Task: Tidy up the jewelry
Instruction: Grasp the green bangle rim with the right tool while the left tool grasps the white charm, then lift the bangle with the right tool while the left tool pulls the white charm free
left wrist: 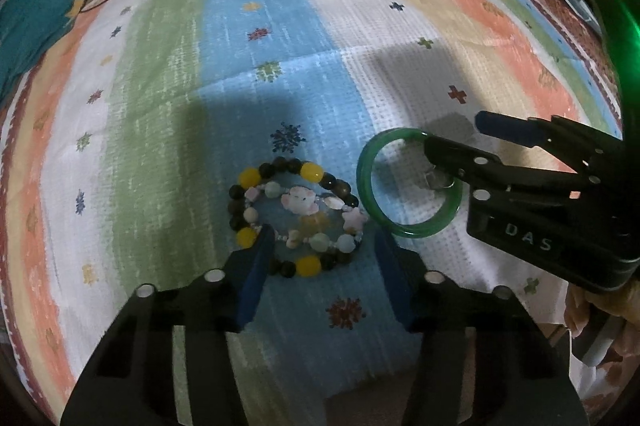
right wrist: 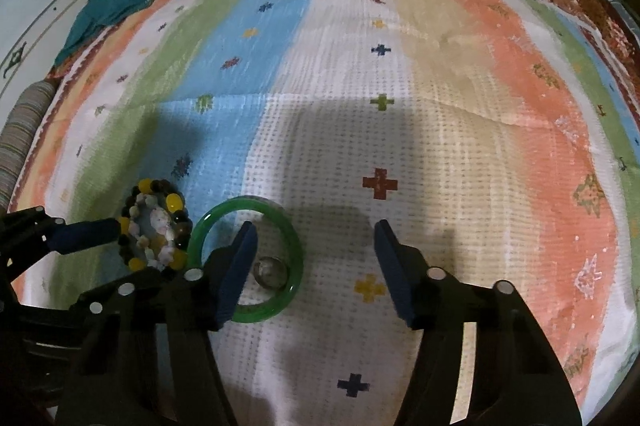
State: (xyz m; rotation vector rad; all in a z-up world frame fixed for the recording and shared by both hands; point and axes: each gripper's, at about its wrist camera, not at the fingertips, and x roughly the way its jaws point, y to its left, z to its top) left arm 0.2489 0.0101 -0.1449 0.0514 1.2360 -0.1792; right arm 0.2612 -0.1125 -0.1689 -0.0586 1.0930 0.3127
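both grippers gape empty: left gripper (left wrist: 324,246) straddles the beaded bracelets (left wrist: 294,216), right gripper (right wrist: 316,246) beside the green bangle (right wrist: 246,260)

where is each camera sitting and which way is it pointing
Left wrist: on the left gripper, looking forward and down at the bead bracelets; its own open fingers and the right gripper show.
Right wrist: on the right gripper, looking down at the green bangle; its open fingers and the left gripper's finger show.
Shared: bracelets, bangle, striped cloth.

Green bangle (right wrist: 245,262) around left finger of spread right tongs (right wrist: 316,268), beside bead bracelets (right wrist: 154,226).
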